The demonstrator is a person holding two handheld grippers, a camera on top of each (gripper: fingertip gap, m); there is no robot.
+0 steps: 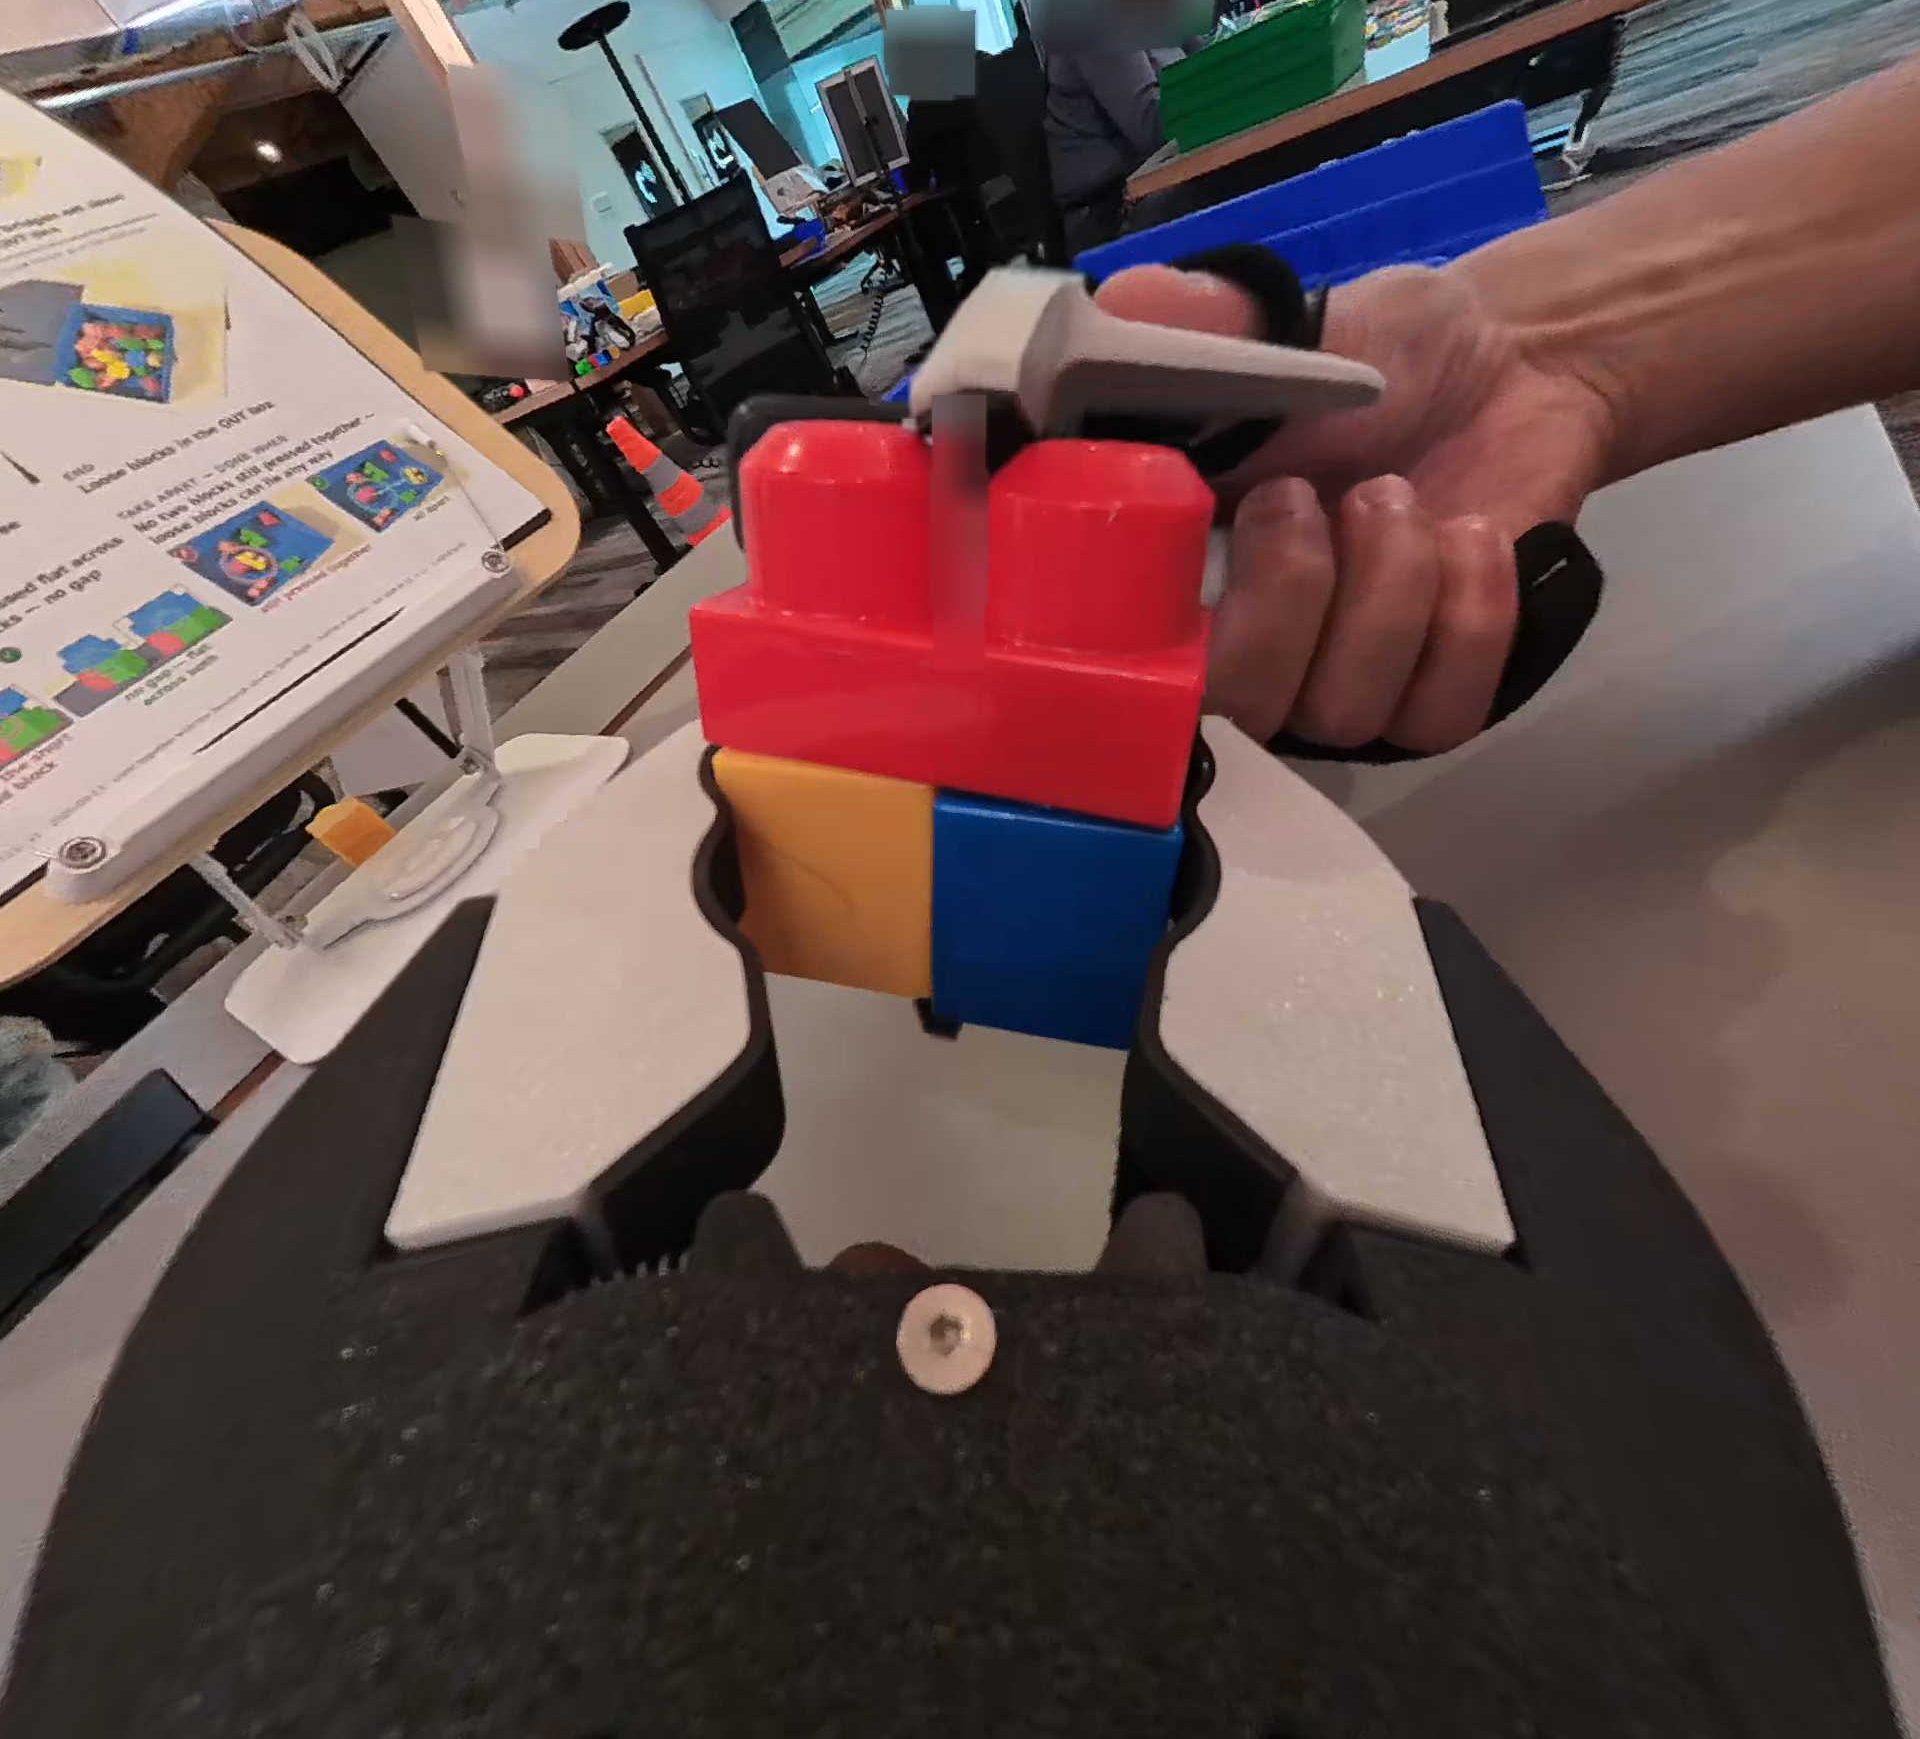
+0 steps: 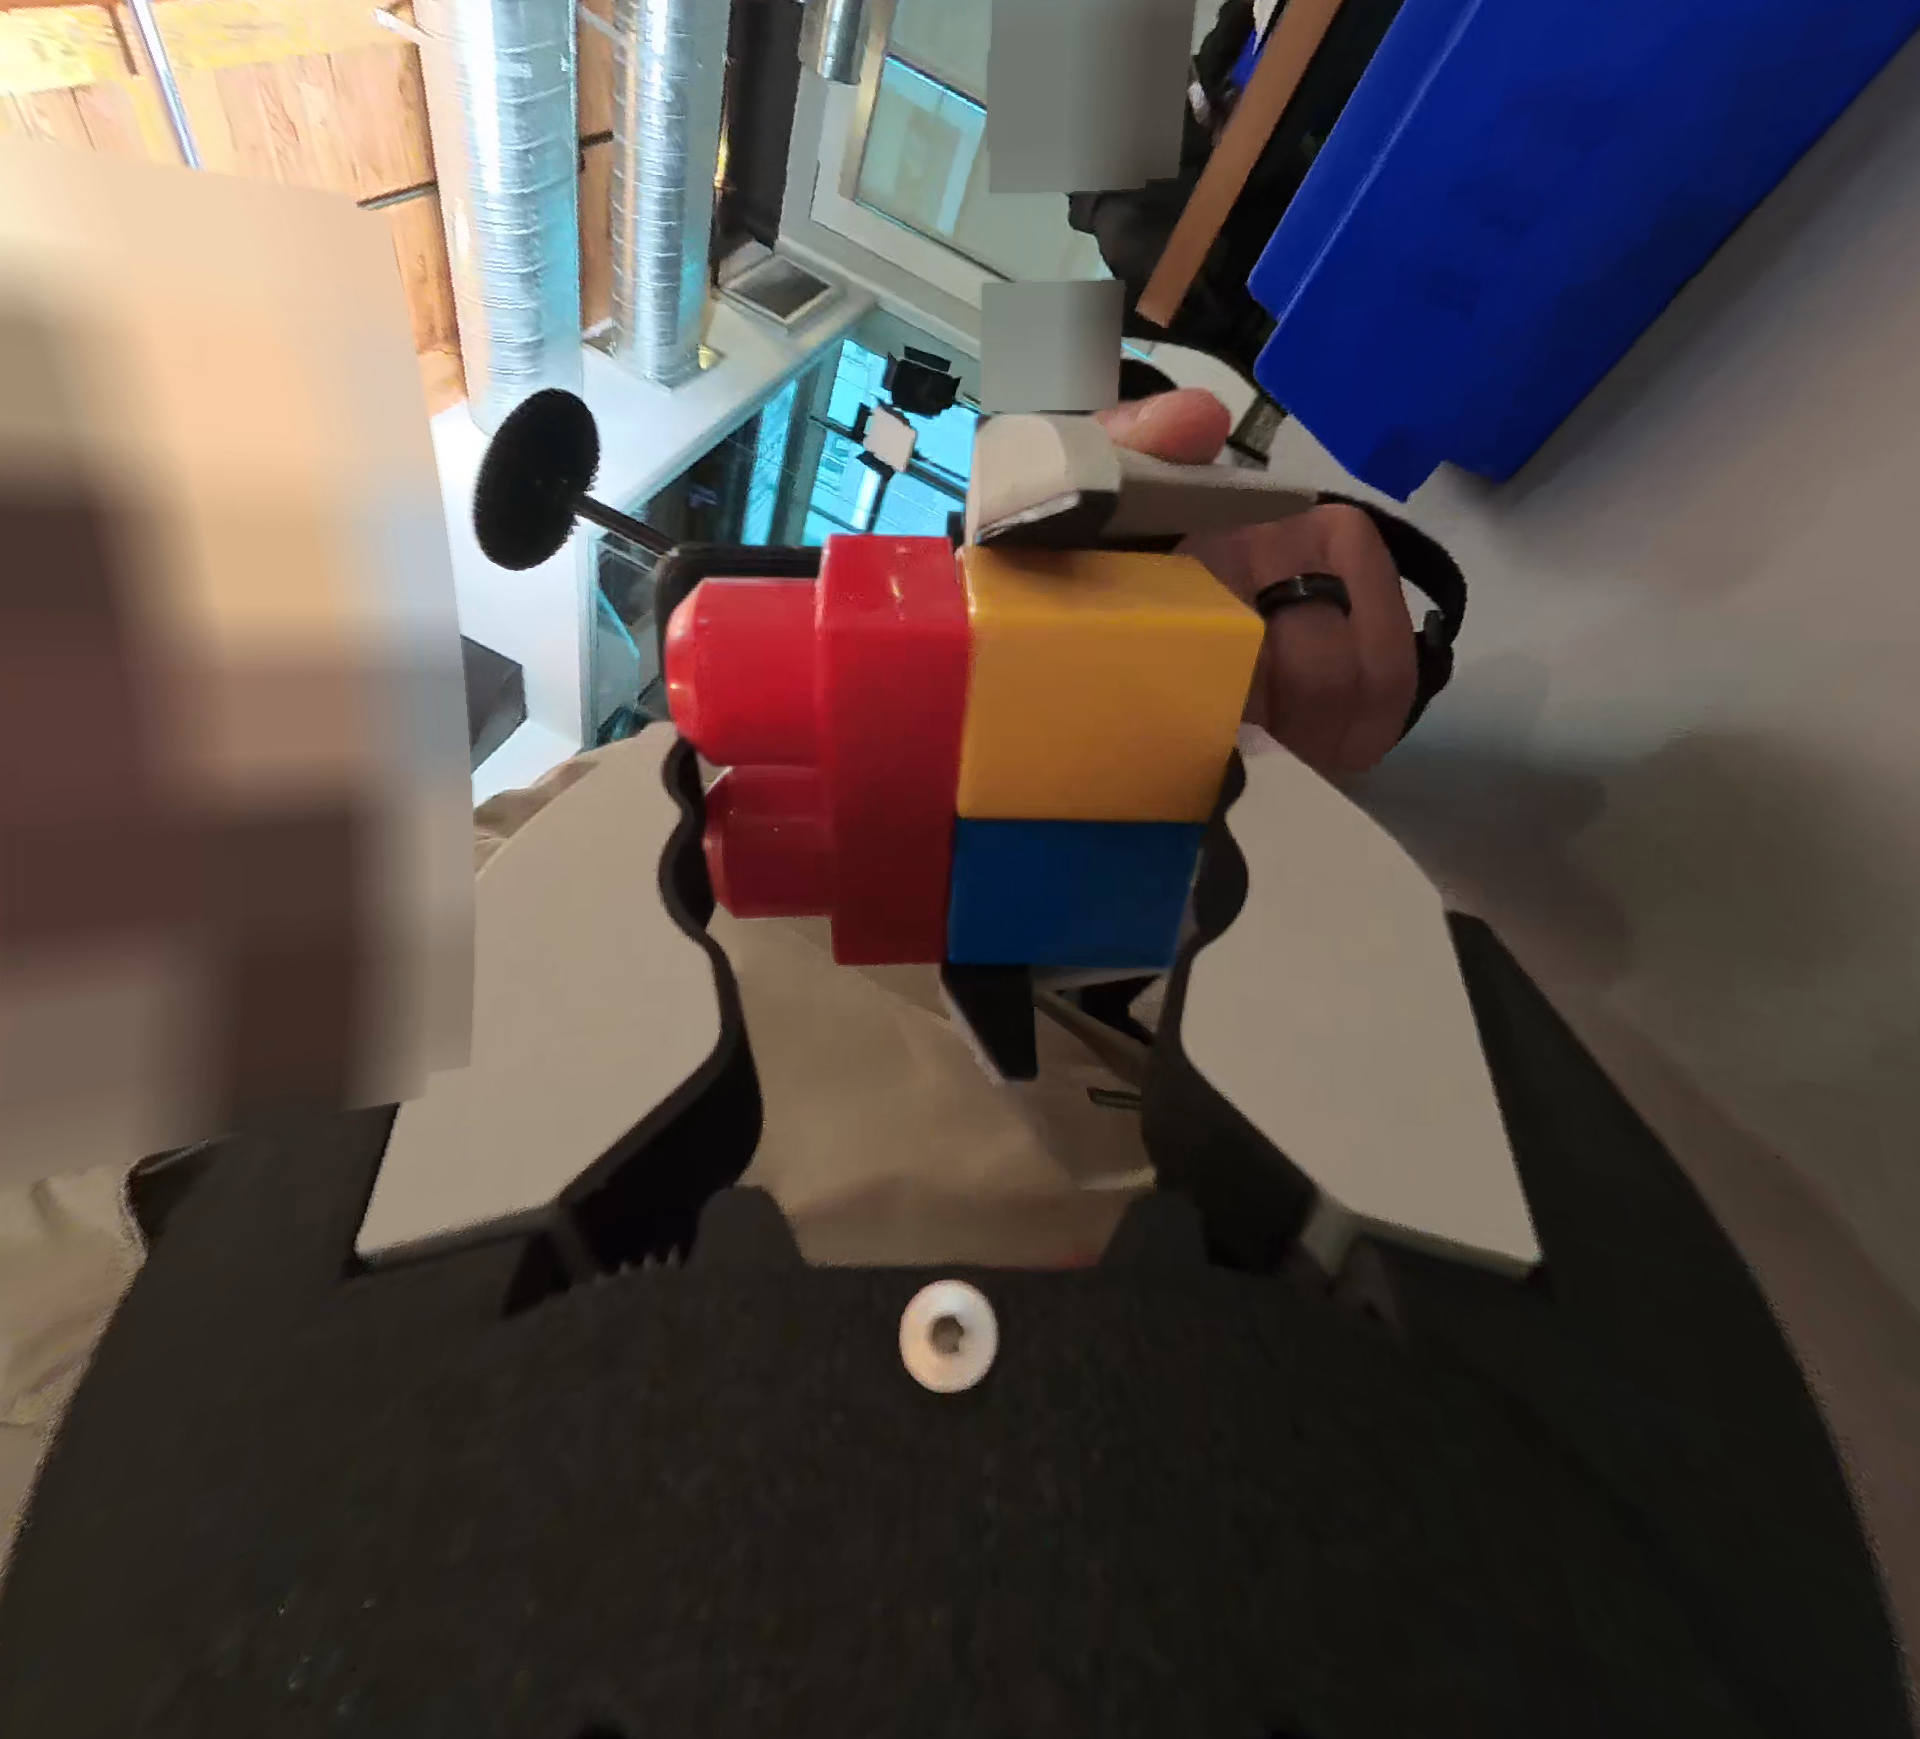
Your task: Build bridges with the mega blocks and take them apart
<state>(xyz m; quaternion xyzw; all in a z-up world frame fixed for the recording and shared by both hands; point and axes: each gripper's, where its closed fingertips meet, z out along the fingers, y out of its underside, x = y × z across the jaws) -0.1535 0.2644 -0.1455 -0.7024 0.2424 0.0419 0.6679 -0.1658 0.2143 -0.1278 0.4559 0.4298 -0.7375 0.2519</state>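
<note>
Between both grippers, clear of the table: a three-block bridge, gripped from two sides.

Left wrist view: the left gripper [image 1: 951, 868] is closed on the yellow block [image 1: 831, 868] and blue block [image 1: 1049, 920], which sit side by side and touching under the red block [image 1: 951, 650]; the seams look flush. The right gripper [image 1: 1049, 401] reaches in behind the red studs, held by a hand [image 1: 1434, 526].
Right wrist view: the right gripper [image 2: 951, 848] is closed across the bridge lengthwise, from stud tip to blue base. Risk, in my judgement: twisting apart could pop one lower block loose, since the pads bear on smooth plastic. The blue bin [image 2: 1621, 131] stands near.
</note>
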